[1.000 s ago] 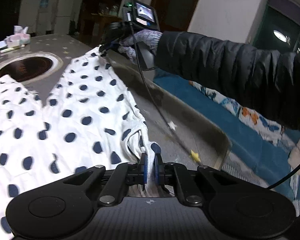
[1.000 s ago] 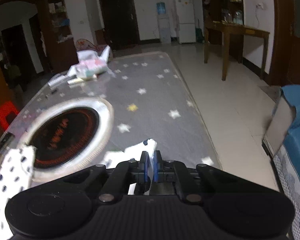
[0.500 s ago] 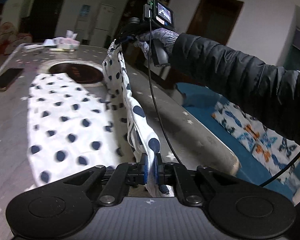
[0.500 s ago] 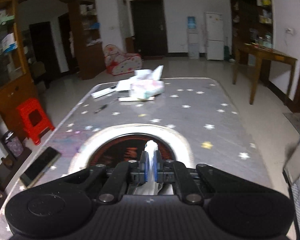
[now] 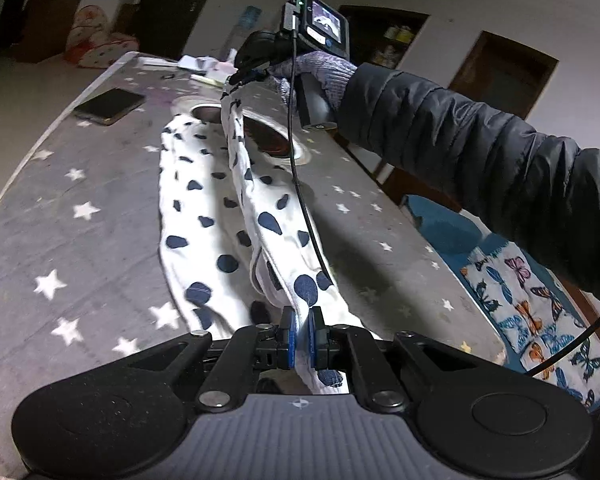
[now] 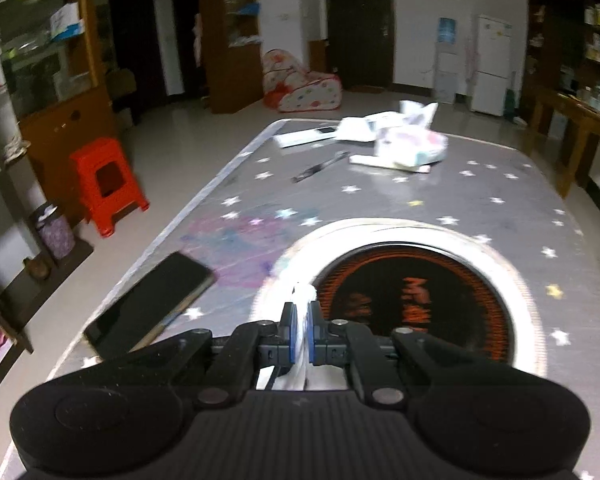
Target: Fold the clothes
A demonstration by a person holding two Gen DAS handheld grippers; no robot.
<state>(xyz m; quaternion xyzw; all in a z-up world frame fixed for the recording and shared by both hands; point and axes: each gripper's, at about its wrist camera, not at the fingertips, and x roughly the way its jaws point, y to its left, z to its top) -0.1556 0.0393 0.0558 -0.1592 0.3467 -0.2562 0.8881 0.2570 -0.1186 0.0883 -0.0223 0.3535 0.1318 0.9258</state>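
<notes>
A: We see the left gripper (image 5: 300, 334) clamped on a corner of the white garment with navy dots (image 5: 216, 216), the cloth pinched tight between its blue pads (image 5: 288, 338).

B: And the far end? We make out the right gripper (image 5: 246, 74) in the left wrist view, held by a gloved hand (image 5: 320, 76) in a dark padded sleeve (image 5: 480, 160), closed on the opposite corner of the garment.

A: So the raised edge runs taut between the two claws, lifted above the grey star-print table (image 5: 80, 220), while the rest of the garment lies spread on the tabletop to the left of that edge.

B: From the right wrist view we confirm it: the right gripper (image 6: 300, 334) has its jaws nearly together with a bunch of white fabric (image 6: 304, 296) sticking up between them.

A: Beyond it we note the round dark burner with a pale ring (image 6: 416, 300) set in the table, and a black phone (image 6: 152, 304) lying flat near the left rim.

B: Farther back on the table we see a tissue pack (image 6: 412, 146) and a white remote (image 6: 306, 136). A red stool (image 6: 106, 184) stands on the floor beside the table.
</notes>
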